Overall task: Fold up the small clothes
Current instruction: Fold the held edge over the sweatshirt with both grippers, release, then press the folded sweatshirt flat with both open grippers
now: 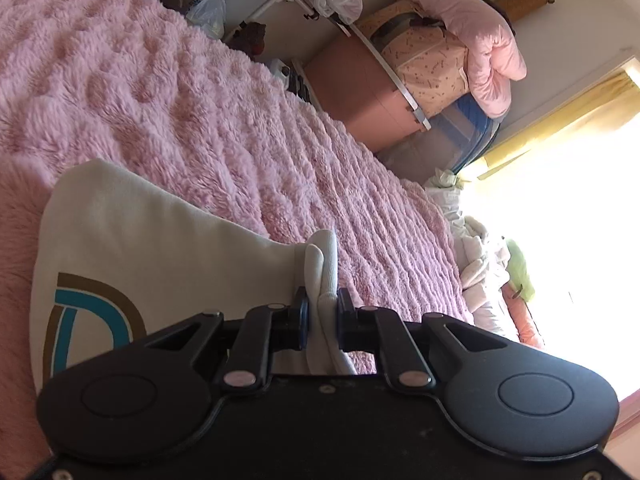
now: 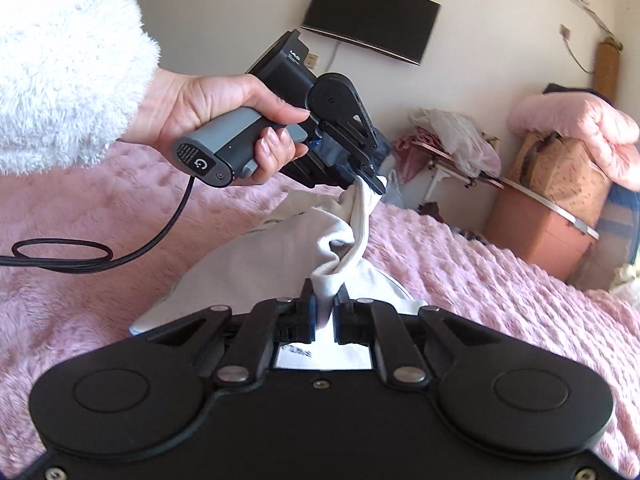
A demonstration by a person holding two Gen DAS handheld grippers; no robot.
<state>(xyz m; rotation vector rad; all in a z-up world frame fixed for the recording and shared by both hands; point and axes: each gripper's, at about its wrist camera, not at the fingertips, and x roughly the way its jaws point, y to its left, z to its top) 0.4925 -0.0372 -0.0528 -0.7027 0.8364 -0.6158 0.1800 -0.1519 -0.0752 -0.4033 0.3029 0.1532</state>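
Both grippers clamped on white garment (image 2: 352,236): left gripper (image 2: 362,178) beyond and above right gripper (image 2: 323,306), fabric bunched between, body hanging toward pink blanket (image 2: 480,280).

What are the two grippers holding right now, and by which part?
Both pinch the white garment: left gripper and right gripper each shut on a bunched edge, which edge is unclear.

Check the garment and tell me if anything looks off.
The white garment is bunched and twisted between the left gripper and right gripper, both clamped on crumpled fabric, not flat edges. Its body sags onto the pink blanket. No damage shows.
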